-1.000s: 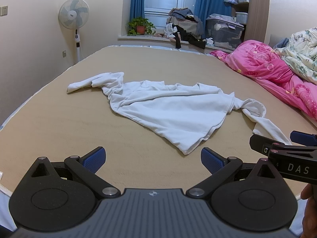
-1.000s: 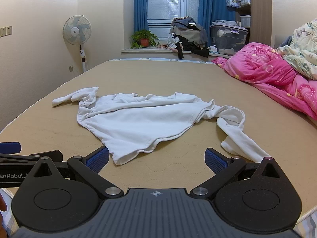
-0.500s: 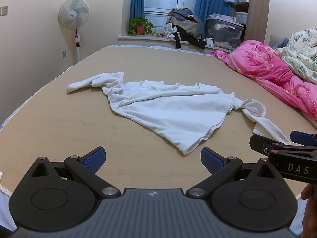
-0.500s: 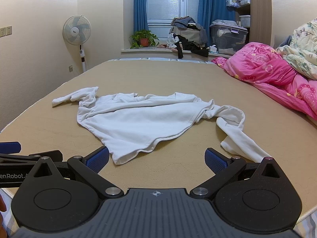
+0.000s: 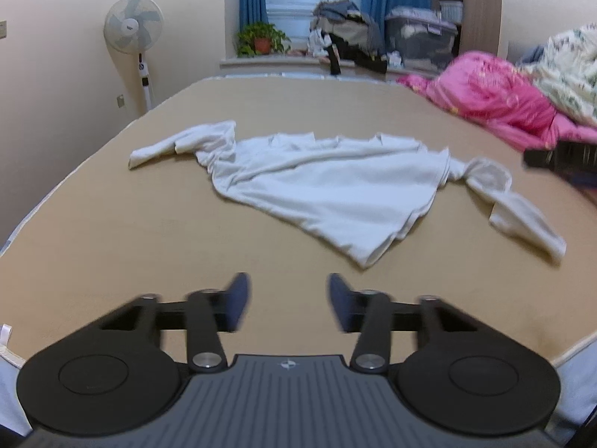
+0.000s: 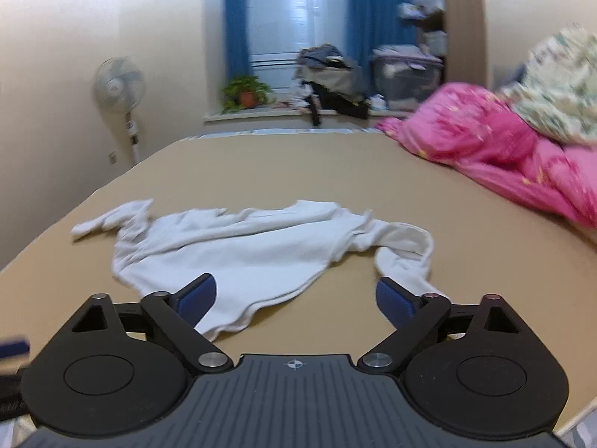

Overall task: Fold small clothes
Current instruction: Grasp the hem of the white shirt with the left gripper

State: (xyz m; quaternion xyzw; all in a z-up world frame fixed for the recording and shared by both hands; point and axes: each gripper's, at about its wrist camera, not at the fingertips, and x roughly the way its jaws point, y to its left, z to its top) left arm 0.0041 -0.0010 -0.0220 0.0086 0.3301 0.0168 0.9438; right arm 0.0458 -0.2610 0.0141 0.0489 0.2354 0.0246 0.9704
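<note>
Left wrist, one white shirt (image 5: 328, 190), two empty tongs (image 5: 285, 298)

Both wrist views low over bed (image 5: 112, 246) near edge, facing window (image 6: 294, 26). Right view closer. Shared: white garment (image 5: 335, 194) (image 6: 261, 250), pink quilt (image 5: 492, 100), fan (image 6: 118, 86).

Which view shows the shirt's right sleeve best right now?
The left wrist view: the whole right sleeve of the white shirt lies unobstructed on the bed. In the right wrist view, the right gripper finger hides the sleeve's end.
</note>
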